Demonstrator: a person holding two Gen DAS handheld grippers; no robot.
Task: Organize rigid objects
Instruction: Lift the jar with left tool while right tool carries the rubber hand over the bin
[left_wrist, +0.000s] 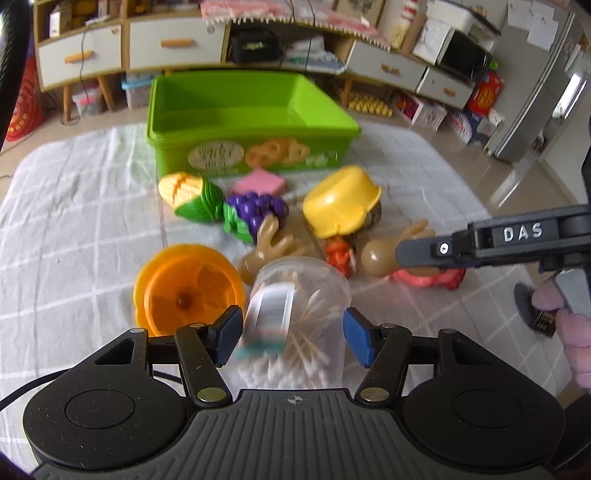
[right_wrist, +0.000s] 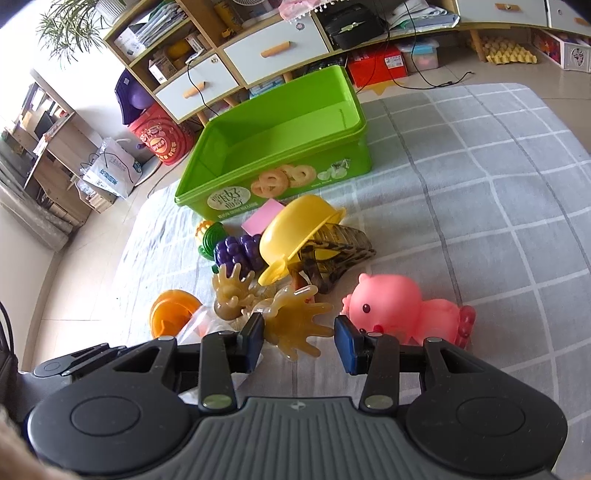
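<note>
Left gripper (left_wrist: 293, 334) jaws apart, straddling a clear cotton-swab jar (left_wrist: 295, 314) lying on its side. The image is blurred and I can't tell if the pads touch it.

Right gripper (right_wrist: 299, 341) jaws apart too, nothing clamped. A translucent brown hand-shaped toy (right_wrist: 301, 325) lies between the fingertips, its edge at the left pad. From the left wrist view the right gripper comes in from the right edge, over the toys.

Everything sits on a grey checked cloth (right_wrist: 480, 184). Green cookie tub (right_wrist: 280, 147) stands at the far side of the cloth, open – I see nothing inside it.

Pile in front of the tub, mid-cloth:
- toy corn (left_wrist: 188, 195) and purple toy grapes (left_wrist: 256, 210), side by side
- pink flat block (left_wrist: 260, 182) just beside the tub wall
- yellow toy pot (right_wrist: 295, 232) tipped over, leaning on a tortoiseshell hair claw (right_wrist: 340, 251)
- second brown hand toy (right_wrist: 231, 291), touching the first
- orange toy half (left_wrist: 188, 288) just left of the jar
- pink rubber chick (right_wrist: 399, 310) – just right of the right gripper's pad, on the cloth
</note>
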